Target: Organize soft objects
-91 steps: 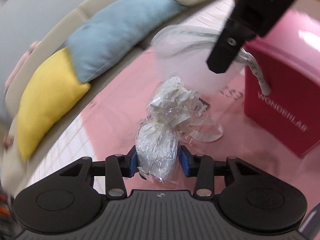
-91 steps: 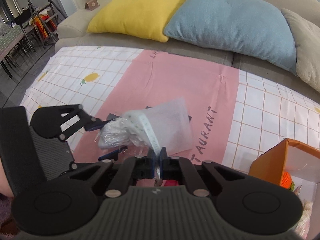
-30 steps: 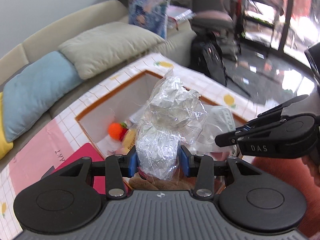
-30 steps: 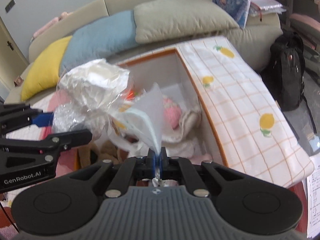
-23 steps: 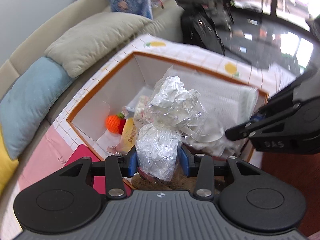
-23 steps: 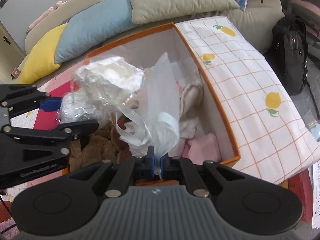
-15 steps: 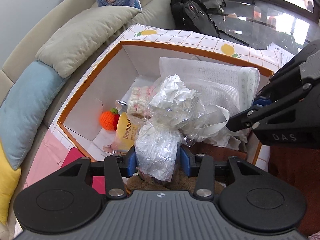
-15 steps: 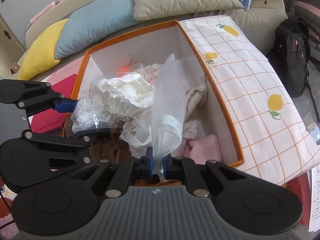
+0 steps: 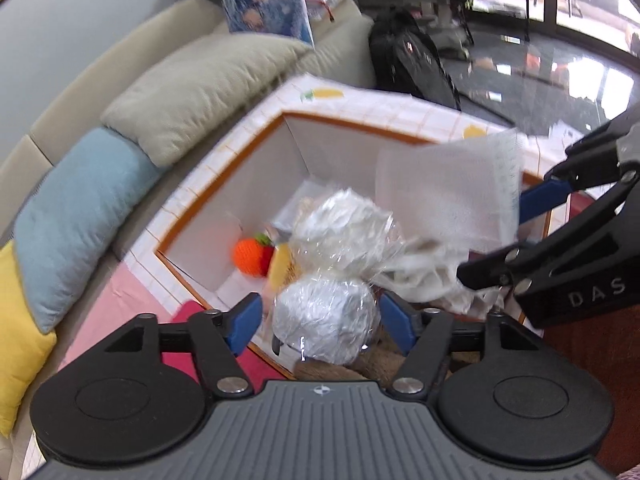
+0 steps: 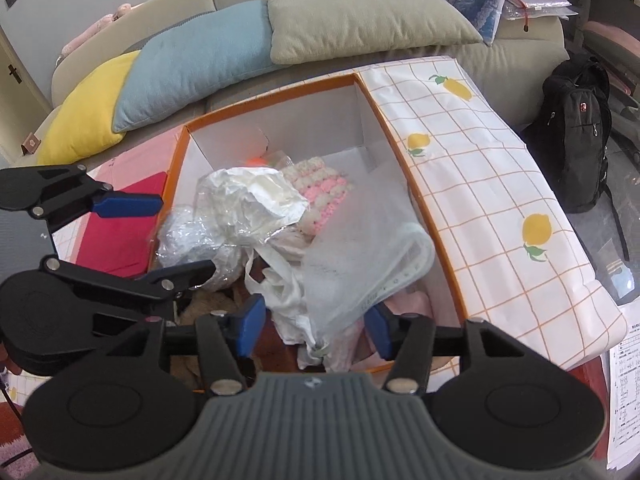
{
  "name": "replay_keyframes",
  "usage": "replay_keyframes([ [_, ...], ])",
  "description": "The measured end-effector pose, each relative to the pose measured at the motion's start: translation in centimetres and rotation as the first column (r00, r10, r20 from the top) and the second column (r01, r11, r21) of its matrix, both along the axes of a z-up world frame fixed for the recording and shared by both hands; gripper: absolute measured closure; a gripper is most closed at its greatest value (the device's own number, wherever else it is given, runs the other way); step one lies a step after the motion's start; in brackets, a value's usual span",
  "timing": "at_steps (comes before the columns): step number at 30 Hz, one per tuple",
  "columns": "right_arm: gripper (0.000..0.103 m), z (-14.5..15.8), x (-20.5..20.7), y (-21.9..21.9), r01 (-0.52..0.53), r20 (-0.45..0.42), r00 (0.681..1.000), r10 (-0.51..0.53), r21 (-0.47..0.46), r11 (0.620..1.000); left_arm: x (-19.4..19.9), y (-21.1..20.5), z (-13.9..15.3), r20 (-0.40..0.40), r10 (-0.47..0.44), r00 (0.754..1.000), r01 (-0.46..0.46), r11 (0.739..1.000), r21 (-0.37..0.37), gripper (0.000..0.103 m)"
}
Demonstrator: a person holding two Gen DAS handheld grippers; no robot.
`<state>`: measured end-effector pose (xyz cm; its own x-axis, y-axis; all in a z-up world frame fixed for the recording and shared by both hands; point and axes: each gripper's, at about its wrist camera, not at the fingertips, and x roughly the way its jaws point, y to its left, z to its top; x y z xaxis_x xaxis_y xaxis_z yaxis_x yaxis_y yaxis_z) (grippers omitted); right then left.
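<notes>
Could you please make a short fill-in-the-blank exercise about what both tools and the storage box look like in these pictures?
1. The left tool has its fingers ____ around the crinkled plastic bundle.
2. The right tool no longer grips the white mesh bag; it is ____.
3. The storage box has an ____ rim.
4. The knitted ball in the box is ____.

Missing words: open; open; orange; orange

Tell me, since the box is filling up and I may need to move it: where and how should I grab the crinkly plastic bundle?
Grip the bundle at its narrow waist between the two lobes, coming from above. It lies on top of the pile in the box, so its sides are hemmed in, and the lobes would likely crush or slip.
</notes>
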<state>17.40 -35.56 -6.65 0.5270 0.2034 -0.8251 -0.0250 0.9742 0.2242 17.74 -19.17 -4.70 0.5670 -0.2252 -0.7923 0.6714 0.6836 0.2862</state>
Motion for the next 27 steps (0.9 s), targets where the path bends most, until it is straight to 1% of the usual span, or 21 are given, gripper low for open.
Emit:
replay_keyframes([
  [1, 0.04, 0.3, -0.1, 0.1, 0.004, 0.006, 1.0, -0.004, 0.003, 1.0, -0.2, 0.2, 0.4, 0.017, 0.004, 1.0, -0.004, 1.0, -0.004, 0.02],
  [2, 0.034, 0.6, -0.1, 0.1, 0.007, 0.013, 1.0, -0.007, 0.003, 1.0, -0.3, 0.4, 0.7, 0.033, 0.008, 0.999, -0.007, 1.0, -0.008, 0.018],
  [3, 0.031, 1.0, -0.2, 0.2, 0.006, 0.019, 1.0, -0.006, 0.003, 1.0, -0.5, 0.7, 1.1, 0.043, 0.011, 0.999, -0.01, 1.0, -0.014, 0.017],
  [8, 0.028, 2.9, -0.4, 0.6, -0.011, 0.063, 0.998, 0.012, -0.012, 1.0, -1.4, 2.2, 3.2, 0.079, 0.031, 0.996, -0.026, 0.998, -0.065, 0.016],
  [11, 0.025, 4.4, -0.7, 0.7, -0.018, 0.104, 0.994, 0.019, -0.015, 1.0, -2.0, 3.2, 4.7, 0.121, 0.058, 0.991, -0.047, 0.994, -0.094, 0.016],
  [14, 0.023, 6.1, -1.2, 0.9, -0.019, 0.159, 0.987, 0.019, -0.005, 1.0, -2.8, 4.5, 6.5, 0.158, 0.11, 0.981, -0.085, 0.984, -0.158, 0.016],
  [16, 0.021, 7.2, -1.7, 1.1, -0.017, 0.201, 0.979, 0.016, 0.002, 1.0, -3.3, 5.5, 7.7, 0.177, 0.154, 0.972, -0.113, 0.969, -0.219, 0.016],
  [20, 0.016, 9.4, -2.7, 2.2, -0.03, 0.296, 0.955, 0.028, 0.001, 1.0, -4.5, 7.6, 9.9, 0.214, 0.24, 0.947, -0.16, 0.929, -0.333, 0.016],
  [21, 0.014, 9.9, -3.0, 2.5, -0.036, 0.317, 0.948, 0.035, -0.004, 0.999, -4.9, 8.0, 10.4, 0.221, 0.258, 0.941, -0.169, 0.92, -0.354, 0.016],
  [24, 0.014, 11.1, -3.9, 3.8, -0.057, 0.383, 0.922, 0.061, -0.021, 0.998, -6.1, 9.5, 11.5, 0.239, 0.309, 0.92, -0.191, 0.89, -0.415, 0.016],
  [27, 0.014, 12.0, -4.9, 5.3, -0.099, 0.416, 0.902, 0.118, -0.068, 0.993, -7.2, 10.8, 12.3, 0.258, 0.379, 0.889, -0.232, 0.858, -0.459, 0.016],
])
